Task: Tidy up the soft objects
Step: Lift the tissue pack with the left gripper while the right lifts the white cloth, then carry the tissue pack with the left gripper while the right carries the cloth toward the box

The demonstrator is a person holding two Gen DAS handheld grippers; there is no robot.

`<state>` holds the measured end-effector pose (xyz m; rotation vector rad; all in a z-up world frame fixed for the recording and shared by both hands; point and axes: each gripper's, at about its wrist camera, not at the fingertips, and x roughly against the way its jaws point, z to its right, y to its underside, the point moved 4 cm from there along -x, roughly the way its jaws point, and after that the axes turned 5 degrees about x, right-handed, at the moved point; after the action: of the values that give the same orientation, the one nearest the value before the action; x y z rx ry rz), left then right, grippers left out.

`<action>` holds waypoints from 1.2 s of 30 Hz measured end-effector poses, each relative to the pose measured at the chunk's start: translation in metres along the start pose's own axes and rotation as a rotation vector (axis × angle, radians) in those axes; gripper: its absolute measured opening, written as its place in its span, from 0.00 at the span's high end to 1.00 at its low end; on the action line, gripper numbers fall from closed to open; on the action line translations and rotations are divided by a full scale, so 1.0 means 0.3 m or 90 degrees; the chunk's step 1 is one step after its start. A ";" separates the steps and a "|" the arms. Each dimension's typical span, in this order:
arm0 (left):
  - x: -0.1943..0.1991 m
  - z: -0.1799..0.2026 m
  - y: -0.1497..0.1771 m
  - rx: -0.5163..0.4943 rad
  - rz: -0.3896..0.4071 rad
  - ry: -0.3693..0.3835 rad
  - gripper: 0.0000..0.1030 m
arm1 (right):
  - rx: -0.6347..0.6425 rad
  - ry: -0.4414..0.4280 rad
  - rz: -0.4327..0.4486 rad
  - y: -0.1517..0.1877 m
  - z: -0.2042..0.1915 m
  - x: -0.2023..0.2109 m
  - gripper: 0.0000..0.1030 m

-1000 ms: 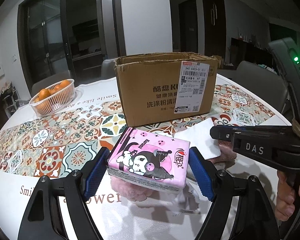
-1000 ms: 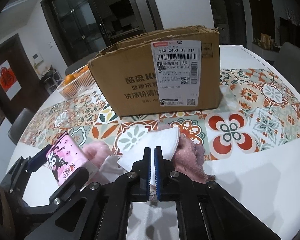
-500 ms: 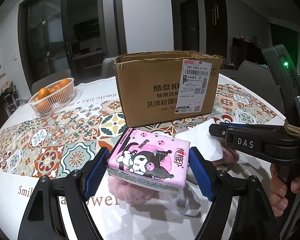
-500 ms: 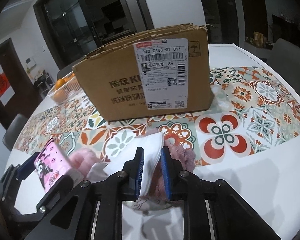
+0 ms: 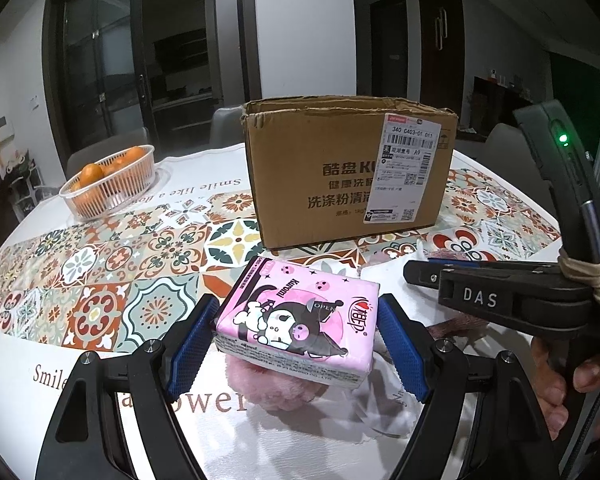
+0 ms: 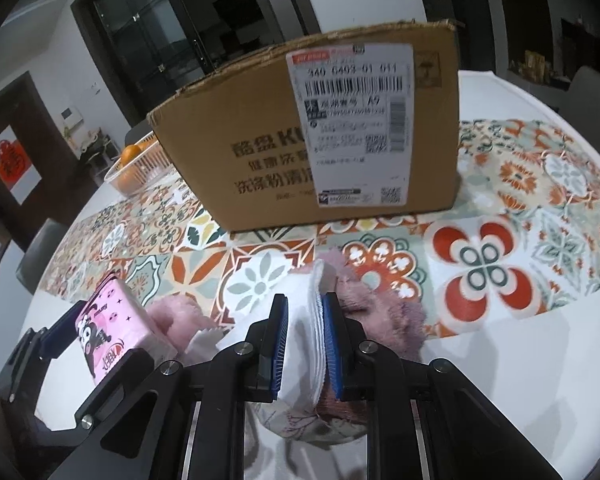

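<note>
- Holding steady: the left hand-held gripper has its blue pads pressed against both sides of the pink tissue pack, clamped on it and carrying it just above a pink fluffy item on the near part of the counter.
- On the right, the right hand-held gripper straddles the white folded cloth; its pads sit close on either side, yet the stack looks loose between them, so whether it is truly gripped cannot be told.
- Just beside that cloth, to its right, lies a mauve fuzzy piece, touching it.
- Further off stands the open cardboard box, top flaps up, well within reach beyond the pile.
- Far left, a basket of oranges sits apart from the action.
- Judgement: this looks like the pick-up stage, with both soft items about to go toward the box.
- Next move calls for lifting the tissue pack over the near wall and lowering it inside, while the right pads firm up on the cloth so the layers do not slide out.
</note>
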<state>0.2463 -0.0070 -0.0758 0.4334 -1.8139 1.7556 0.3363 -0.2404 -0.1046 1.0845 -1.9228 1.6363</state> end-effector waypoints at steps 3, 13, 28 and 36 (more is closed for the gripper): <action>-0.004 0.003 0.001 -0.001 -0.001 -0.001 0.23 | -0.007 0.002 -0.014 0.006 0.005 -0.024 0.81; -0.006 0.017 0.006 -0.006 0.000 0.005 0.23 | -0.006 0.044 -0.025 0.014 0.039 -0.041 0.88; 0.053 -0.018 -0.051 0.034 0.019 0.012 0.23 | 0.021 0.001 0.052 -0.036 -0.044 0.090 0.96; 0.091 -0.005 -0.116 0.042 0.040 0.021 0.23 | 0.021 0.002 0.087 -0.060 -0.056 0.172 0.96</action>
<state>0.2458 -0.0041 -0.0316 0.3742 -1.7686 1.8584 0.3146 -0.2404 -0.0516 0.9815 -2.0135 1.7466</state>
